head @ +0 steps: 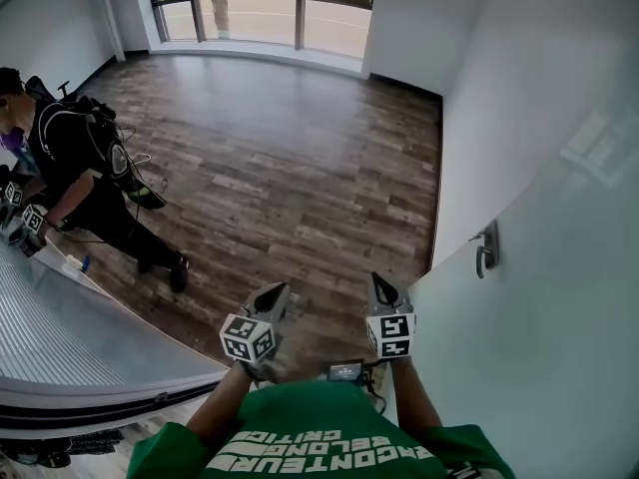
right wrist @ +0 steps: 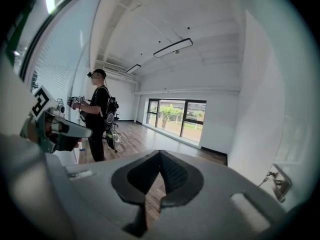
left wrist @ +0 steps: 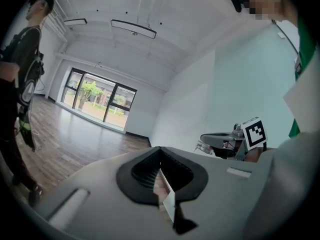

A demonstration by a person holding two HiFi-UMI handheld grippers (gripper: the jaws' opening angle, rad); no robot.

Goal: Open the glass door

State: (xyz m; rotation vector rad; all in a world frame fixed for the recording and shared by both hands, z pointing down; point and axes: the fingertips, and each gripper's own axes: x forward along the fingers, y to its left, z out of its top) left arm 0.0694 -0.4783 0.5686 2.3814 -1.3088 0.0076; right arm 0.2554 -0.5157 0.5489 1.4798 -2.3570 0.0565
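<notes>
The frosted glass door [head: 544, 327] fills the right of the head view, with a metal lever handle [head: 486, 250] on it. That handle [right wrist: 278, 182] also shows at the right gripper view's lower right. My left gripper [head: 273, 296] and right gripper [head: 378, 288] are held side by side at chest height, left of the door and apart from the handle. Both are shut with nothing between their jaws, tips meeting in the left gripper [left wrist: 160, 152] view and the right gripper [right wrist: 160, 155] view. The right gripper's marker cube [left wrist: 255, 132] shows in the left gripper view.
A person in black [head: 85, 163] stands at the left holding grippers beside a ribbed white counter [head: 60, 327]. Wood floor [head: 300, 168] runs to large windows [head: 265, 8] at the far end. A white wall [head: 519, 78] stands beyond the door.
</notes>
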